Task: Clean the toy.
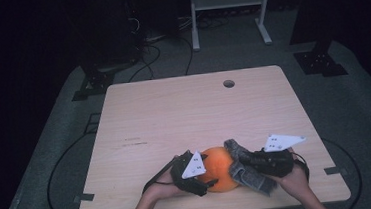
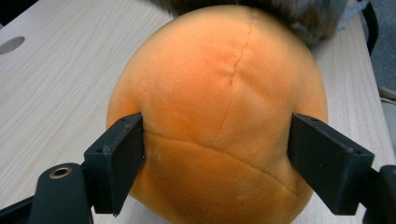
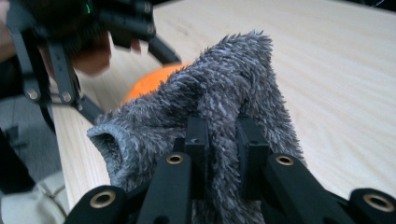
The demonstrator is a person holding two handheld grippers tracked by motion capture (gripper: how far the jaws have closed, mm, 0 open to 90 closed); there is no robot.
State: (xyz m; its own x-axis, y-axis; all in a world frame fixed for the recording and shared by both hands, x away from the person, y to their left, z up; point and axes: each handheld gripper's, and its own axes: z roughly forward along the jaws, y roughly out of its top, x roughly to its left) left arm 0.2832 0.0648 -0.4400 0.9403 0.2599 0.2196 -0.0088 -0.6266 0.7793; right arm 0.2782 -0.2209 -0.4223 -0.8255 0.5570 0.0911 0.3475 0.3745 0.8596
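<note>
An orange plush ball rests near the table's front edge. My left gripper is shut on it; in the left gripper view both black pads press into the orange plush ball from either side. A grey fuzzy cloth drapes against the ball's right side. My right gripper is shut on a fold of it. In the right gripper view the two jaws pinch the grey fuzzy cloth, and part of the orange plush ball peeks out behind it, with the left gripper beyond.
The light wooden table has a round cable hole near its far edge. A white-legged frame and dark stand bases stand on the grey floor beyond. Cables run across the floor at the left.
</note>
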